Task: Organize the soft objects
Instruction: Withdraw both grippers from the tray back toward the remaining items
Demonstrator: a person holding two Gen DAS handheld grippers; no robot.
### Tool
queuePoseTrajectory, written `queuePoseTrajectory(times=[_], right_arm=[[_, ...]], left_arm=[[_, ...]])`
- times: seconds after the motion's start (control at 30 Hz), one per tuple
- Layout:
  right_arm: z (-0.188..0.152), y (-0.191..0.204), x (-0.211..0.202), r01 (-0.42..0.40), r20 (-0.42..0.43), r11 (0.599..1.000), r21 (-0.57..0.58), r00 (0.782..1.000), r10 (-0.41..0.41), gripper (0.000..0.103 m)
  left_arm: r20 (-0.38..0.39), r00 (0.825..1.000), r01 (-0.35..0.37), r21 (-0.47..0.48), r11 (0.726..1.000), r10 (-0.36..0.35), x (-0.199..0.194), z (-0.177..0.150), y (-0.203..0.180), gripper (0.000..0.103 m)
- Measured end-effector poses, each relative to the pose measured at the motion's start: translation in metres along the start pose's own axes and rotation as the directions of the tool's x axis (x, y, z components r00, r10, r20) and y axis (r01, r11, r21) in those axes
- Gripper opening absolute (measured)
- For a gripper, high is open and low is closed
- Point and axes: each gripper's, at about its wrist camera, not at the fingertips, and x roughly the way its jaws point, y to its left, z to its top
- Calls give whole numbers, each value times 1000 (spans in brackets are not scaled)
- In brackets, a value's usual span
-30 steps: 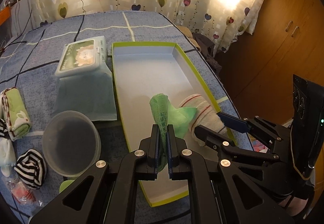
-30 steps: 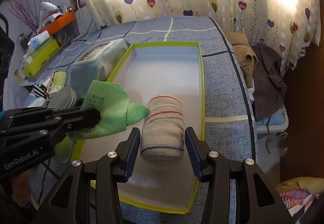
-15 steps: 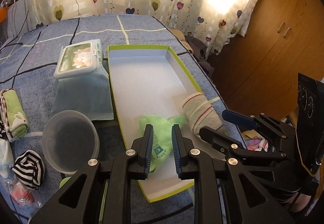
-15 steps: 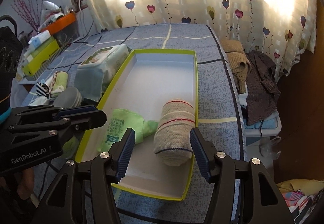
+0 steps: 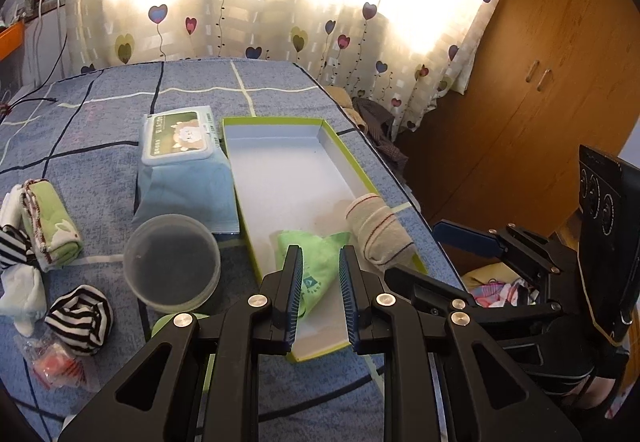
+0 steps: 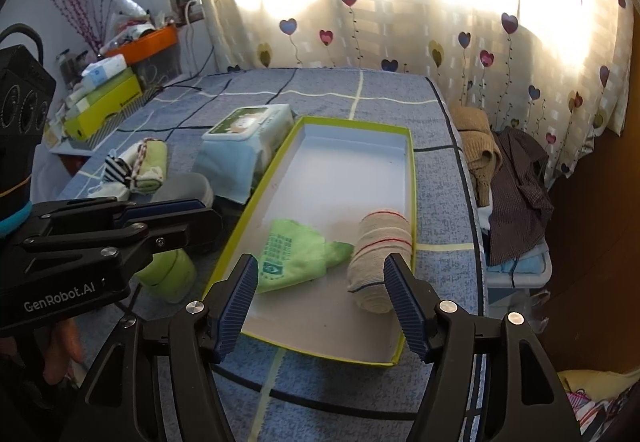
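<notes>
both grippers are off their loads, above the near end of the green-rimmed tray (image 5: 362,172), nothing held.

left gripper (image 5: 319,284): fingers parted a little, nothing between the pads; the green cloth (image 5: 316,254) lies flat in the tray below them. its jaws have just been opening.

right gripper (image 6: 318,306): fingers spread wide and just been opening further, clear of the rolled beige towel (image 6: 380,254), which lies in the tray against the right wall, red and blue stripes showing. green cloth is just left of the roll, touching it at one corner.

surface: blue bedspread (image 5: 120,114) with a dark and pale grid, tray lying lengthwise on it near the right edge. far half of the tray is bare white.

left of the tray: wipes pack (image 5: 182,134) on a pale blue pouch against the rim, round clear container (image 5: 172,268) nearer, then a folded green towel (image 5: 52,226), a striped black-and-white roll (image 5: 80,318), white socks.

room: heart-print curtain (image 6: 400,38) behind the tray, strongly backlit. wooden wardrobe (image 5: 560,82) to the right. clothes heaped right of the tray beyond the bed edge. cluttered shelf with an orange bin (image 6: 148,42) far left.
</notes>
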Motion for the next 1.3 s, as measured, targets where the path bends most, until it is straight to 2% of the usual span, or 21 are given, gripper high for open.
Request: queuePoseTrajectory(times=[0.57,1.07,1.3], right_arm=[[1,37,-24,-16,37,998,-58,999,18,66],[-2,76,-30,-84,43,988,-126,995,90,66],[-1,95,-26,-123,34,979,-164,991,130,66]], left_arm=[[32,999,-35,-10,999,35,-40,-22,14,20],[54,991,-124,-45,991,126,-66,-43,39,20],[69,987,-140,-63,988,144,-78,-51,52,20]])
